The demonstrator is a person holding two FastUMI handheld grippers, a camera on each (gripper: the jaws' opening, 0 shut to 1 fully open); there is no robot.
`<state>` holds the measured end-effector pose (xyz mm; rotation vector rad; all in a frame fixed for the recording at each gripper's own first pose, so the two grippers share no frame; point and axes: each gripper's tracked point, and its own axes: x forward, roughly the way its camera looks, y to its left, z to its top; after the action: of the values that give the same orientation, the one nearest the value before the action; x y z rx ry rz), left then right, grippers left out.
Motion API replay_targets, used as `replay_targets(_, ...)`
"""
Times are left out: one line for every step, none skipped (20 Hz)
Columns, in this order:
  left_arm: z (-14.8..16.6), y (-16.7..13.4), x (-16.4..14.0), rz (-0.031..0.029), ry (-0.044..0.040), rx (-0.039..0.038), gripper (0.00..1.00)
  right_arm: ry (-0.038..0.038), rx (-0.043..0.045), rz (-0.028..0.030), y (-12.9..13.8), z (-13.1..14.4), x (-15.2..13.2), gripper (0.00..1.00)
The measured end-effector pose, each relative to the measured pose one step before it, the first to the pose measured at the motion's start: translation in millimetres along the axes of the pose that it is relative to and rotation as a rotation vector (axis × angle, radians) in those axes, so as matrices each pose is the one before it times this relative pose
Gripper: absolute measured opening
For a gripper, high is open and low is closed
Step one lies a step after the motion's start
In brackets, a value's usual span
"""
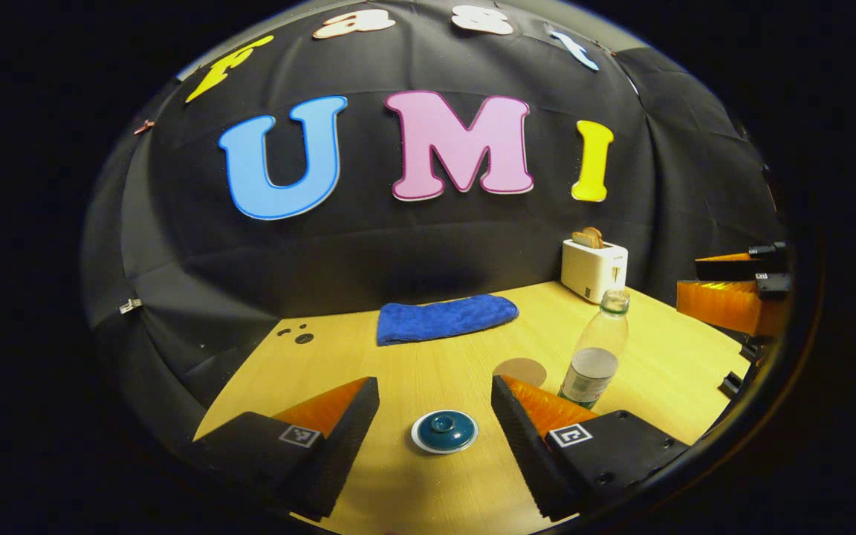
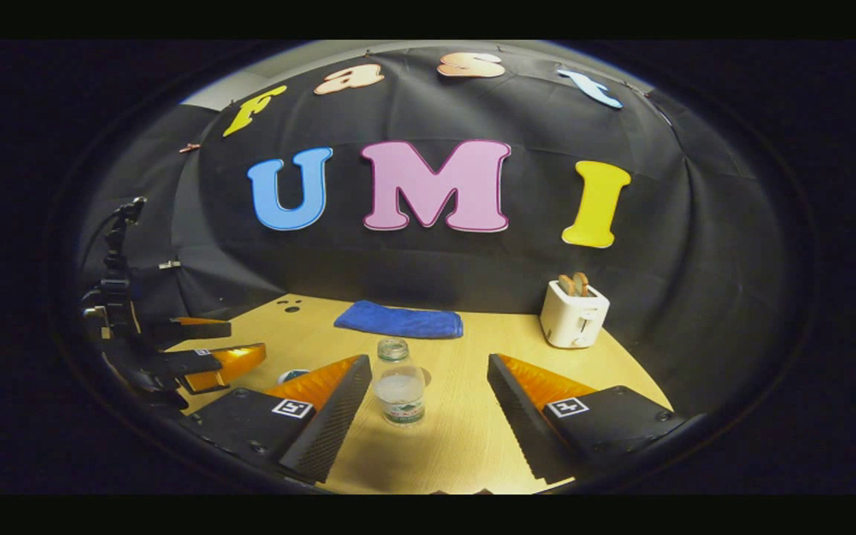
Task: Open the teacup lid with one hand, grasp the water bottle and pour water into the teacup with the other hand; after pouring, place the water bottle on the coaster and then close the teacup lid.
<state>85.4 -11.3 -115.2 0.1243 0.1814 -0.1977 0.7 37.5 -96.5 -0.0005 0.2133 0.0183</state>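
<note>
Left gripper view: the left gripper [image 1: 435,401] hangs low over the wooden table [image 1: 435,364], fingers spread wide and holding nothing. Right between them, on the table, sits one teal teacup lid [image 1: 444,432], touched by neither finger. Just past the right-hand finger stands one clear water bottle [image 1: 596,349], upright, cap off, partly hidden at its base by that finger. Beside it lies one round tan coaster [image 1: 519,371], bare. Farther back, one folded blue towel [image 1: 444,318] lies by the wall, and one white toaster [image 1: 594,269] with bread in its slots sits in the corner. At the right edge, the right gripper [image 1: 733,286] pokes in, well apart from the bottle.

Right gripper view: the right gripper [image 2: 428,390] is level and low, fingers wide apart, empty. The bottle [image 2: 398,386] stands upright between them, closer to the left-hand finger, touching neither. Towel [image 2: 398,321] behind it, toaster [image 2: 574,313] off to the right. At left, the left gripper [image 2: 209,349] reaches in, fingers parted, and a sliver of the lid [image 2: 294,375] peeks out near it.
</note>
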Motion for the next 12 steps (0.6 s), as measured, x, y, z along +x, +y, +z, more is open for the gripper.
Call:
replay_targets(-7.54, 0.20, 9.38, 0.00002, 0.00838, 0.00192, 0.93, 0.01163, -0.00105, 0.00596, 1.48, -6.46, 3.88, 0.98)
replay_targets(-9.84, -1.03, 9.23, 0.00247, 0.01251, 0.00139, 0.91, 0.01371, -0.00382, 0.00192, 0.11, -7.32, 3.60, 0.98)
replay_targets(-10.04, -0.27, 8.78, -0.00021, 0.01229, -0.00202, 0.89, 0.01163, -0.00482, 0.00330, 0.67, -6.77, 3.24, 0.98)
replay_targets(-10.05, 1.35, 6.99, 0.00268, 0.00967, -0.00196, 0.89, 0.00692, -0.00275, 0.00274, 1.95, -6.50, 2.38, 0.98)
replay_targets(-8.93, -0.51, 6.90, -0.00651, 0.01343, -0.00166, 0.84, 0.00750, -0.00018, 0.00233, 1.26, -5.26, 2.90, 0.98)
replay_targets(-9.58, 0.64, 7.52, 0.00123, 0.00979, -0.00182, 0.81, 0.00835, 0.00191, 0.00300, 1.10, -6.26, 1.95, 0.98)
replay_targets(-7.50, 1.59, 7.23, 0.00005, 0.00919, -0.00244, 0.79, 0.01107, 0.00206, 0.00337, 1.75, -6.68, 2.58, 0.98)
replay_targets(-8.44, -1.01, 3.95, -0.00192, 0.01022, -0.00305, 0.66, 0.01226, 0.00179, 0.00213, 1.73, -6.76, 1.31, 0.98)
replay_targets(-4.94, 0.02, 3.08, 0.00057, 0.00508, -0.00552, 0.73, 0.01385, 0.00138, -0.00305, 1.10, -6.19, 0.90, 0.98)
replay_targets(-2.62, -0.61, 3.67, -0.00248, 0.00117, -0.00818, 0.64, 0.01001, 0.00596, -0.00106, 2.01, -4.30, -0.33, 0.98)
replay_targets(-3.76, -2.63, 3.27, -0.01250, 0.00565, -0.01692, 0.63, 0.00675, 0.01049, 0.00072, 1.88, -3.50, -2.51, 0.98)
replay_targets(-1.24, -2.50, 1.49, -0.00917, 0.00094, -0.01070, 0.64, 0.00522, 0.00214, -0.00064, 0.93, -2.43, -1.77, 0.98)
